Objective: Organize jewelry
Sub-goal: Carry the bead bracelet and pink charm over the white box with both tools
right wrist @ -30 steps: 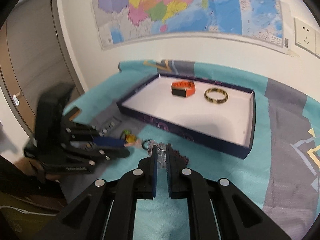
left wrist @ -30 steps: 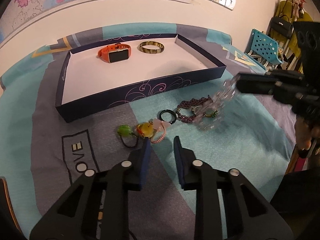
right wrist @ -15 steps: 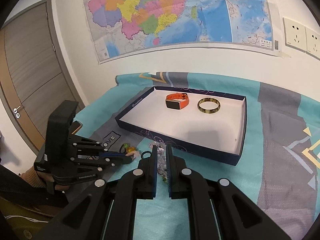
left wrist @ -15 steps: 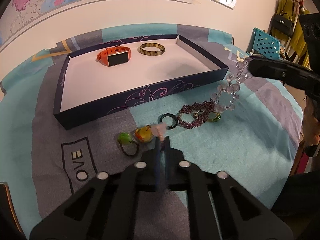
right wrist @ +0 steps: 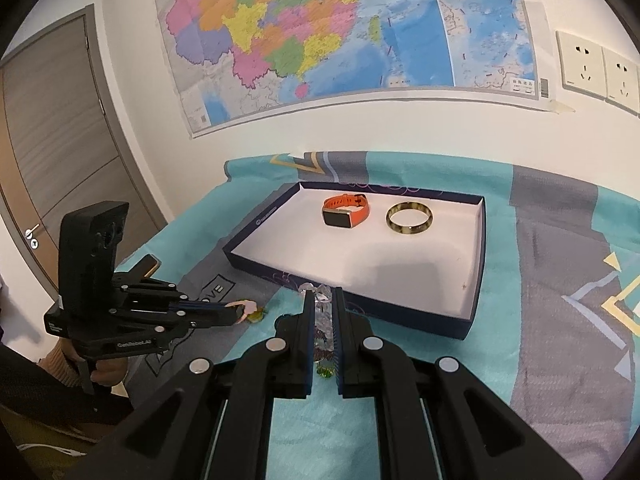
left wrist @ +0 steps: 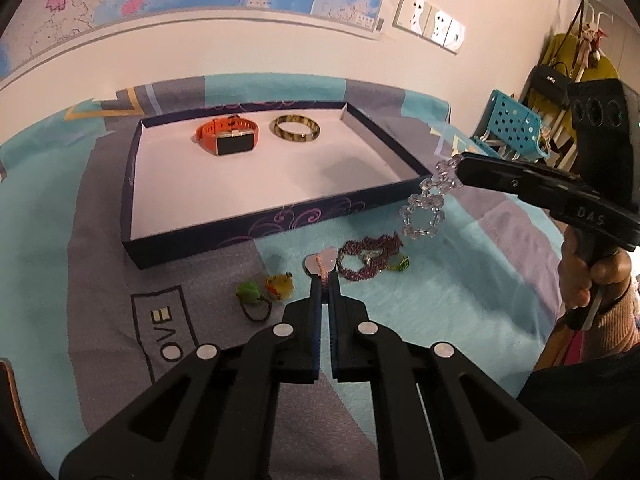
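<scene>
The shallow dark box [left wrist: 256,224] with the white floor is the landmark: an orange watch [left wrist: 228,140] and a mottled bangle [left wrist: 296,131] already lie side by side at its far end. In front of its near wall, loose on the teal and grey cloth [left wrist: 440,312], sit a purple chain bracelet [left wrist: 370,258], a green-and-yellow charm hair tie [left wrist: 264,292] and a small green piece beside the chain.

Both tongs are closed, each on its own piece. The left tongs [left wrist: 325,294] pinch a pink cord bracelet [left wrist: 321,267] with a pale heart charm, seemingly just off the cloth before the box's near wall — though the view is too foreshortened to be sure. The right tongs [right wrist: 322,312] grip a clear crystal bead bracelet [left wrist: 426,210], which dangles in the air by the box's near right corner.

The step in hand looks like carry-to-box, with pickup done on both sides. Next, each piece must clear the box wall and be released on open floor, apart from the watch and bangle — the hanging beads could catch the rim.
</scene>
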`<state>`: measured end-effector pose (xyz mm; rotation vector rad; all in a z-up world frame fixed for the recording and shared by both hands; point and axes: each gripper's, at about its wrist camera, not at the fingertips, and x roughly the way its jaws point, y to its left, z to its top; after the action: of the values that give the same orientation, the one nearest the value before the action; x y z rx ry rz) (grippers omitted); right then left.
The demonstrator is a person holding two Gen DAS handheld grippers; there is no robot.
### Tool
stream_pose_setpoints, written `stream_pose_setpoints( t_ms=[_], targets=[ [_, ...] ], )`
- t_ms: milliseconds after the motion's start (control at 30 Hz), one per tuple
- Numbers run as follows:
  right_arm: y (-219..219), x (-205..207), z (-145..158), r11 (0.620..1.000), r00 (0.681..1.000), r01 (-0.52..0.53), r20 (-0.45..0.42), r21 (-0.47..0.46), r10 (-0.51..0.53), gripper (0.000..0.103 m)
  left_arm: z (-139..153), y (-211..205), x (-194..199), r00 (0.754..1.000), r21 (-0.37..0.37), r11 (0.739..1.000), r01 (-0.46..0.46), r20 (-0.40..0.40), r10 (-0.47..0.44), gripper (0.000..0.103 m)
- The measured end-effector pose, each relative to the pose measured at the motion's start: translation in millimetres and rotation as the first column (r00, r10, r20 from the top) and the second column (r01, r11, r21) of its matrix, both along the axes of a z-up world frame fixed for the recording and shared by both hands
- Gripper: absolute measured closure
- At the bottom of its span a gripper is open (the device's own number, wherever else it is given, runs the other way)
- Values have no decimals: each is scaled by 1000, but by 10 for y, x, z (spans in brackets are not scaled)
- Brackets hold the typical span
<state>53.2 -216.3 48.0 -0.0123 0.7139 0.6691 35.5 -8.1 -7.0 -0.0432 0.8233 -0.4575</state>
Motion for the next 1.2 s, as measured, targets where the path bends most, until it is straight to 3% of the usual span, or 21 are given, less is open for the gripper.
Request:
stream_pose_setpoints(
  t_ms=[500,1200],
  targets=[
    [83,337,164,1000,999,14,51,2,-14,96,246,178,224,998,-22,999,-49,47,49,99],
    [193,932,55,998,998,60,9,-3,-60,96,273,222,759,997,-26,997,-73,29,74,99]
  ],
)
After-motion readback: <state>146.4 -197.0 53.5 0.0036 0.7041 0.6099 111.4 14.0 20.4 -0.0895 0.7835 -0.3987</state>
